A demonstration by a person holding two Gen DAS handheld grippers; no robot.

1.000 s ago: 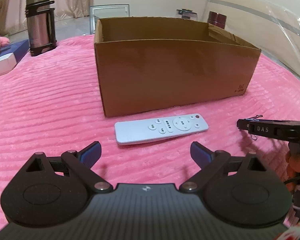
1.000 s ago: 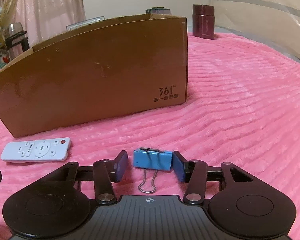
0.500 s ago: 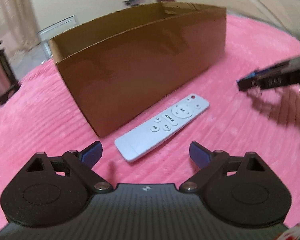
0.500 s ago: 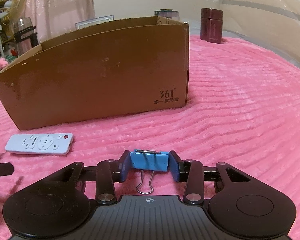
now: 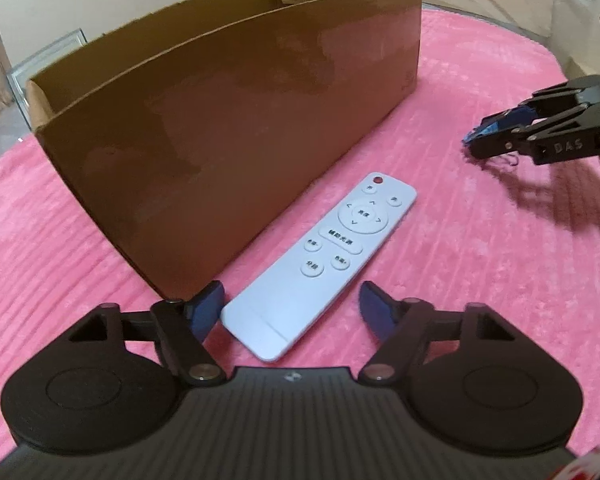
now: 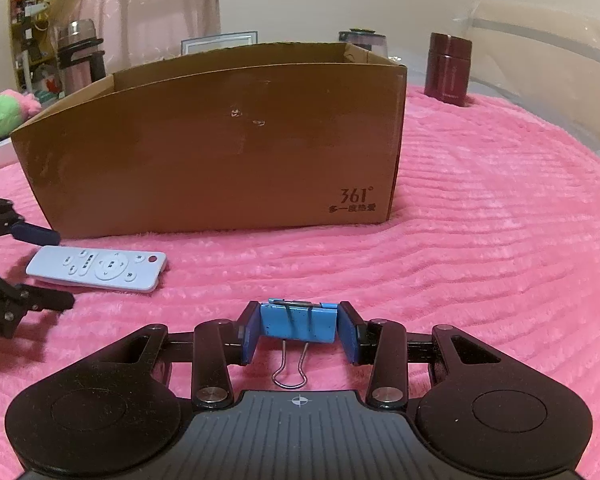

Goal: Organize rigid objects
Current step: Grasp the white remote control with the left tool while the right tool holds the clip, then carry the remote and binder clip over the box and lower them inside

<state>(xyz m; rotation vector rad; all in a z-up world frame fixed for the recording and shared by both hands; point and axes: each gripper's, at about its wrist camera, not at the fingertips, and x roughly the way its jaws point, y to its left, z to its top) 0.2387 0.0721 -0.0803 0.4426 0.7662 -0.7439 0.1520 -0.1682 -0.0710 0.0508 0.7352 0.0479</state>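
Right gripper: black hinged linkage with blue pads, clamped from both sides on a blue binder clip, a folded sheet-metal body with a wire loop handle hanging toward the camera. The clip is held just above the pink blanket, a plush fabric with soft parallel ribs.

Left gripper: same construction, fingers spread wide apart and holding nothing. The near end of the remote control lies between its blue pads, touching neither. The remote is a flat, smooth, white plastic slab with rounded corners, round and oval keys and one red button at its far end (printed key labels too small to read). It rests on the blanket just beside the front wall of the cardboard box.

Cardboard box: open-topped, rectangular, matte brown board with a printed "361°" mark at the lower right of its front face; its contents cannot be seen from either view.

Behind the box, on the blanket, stands a dark red cylindrical flask. Far left: a steel vacuum jug and a green plush toy.
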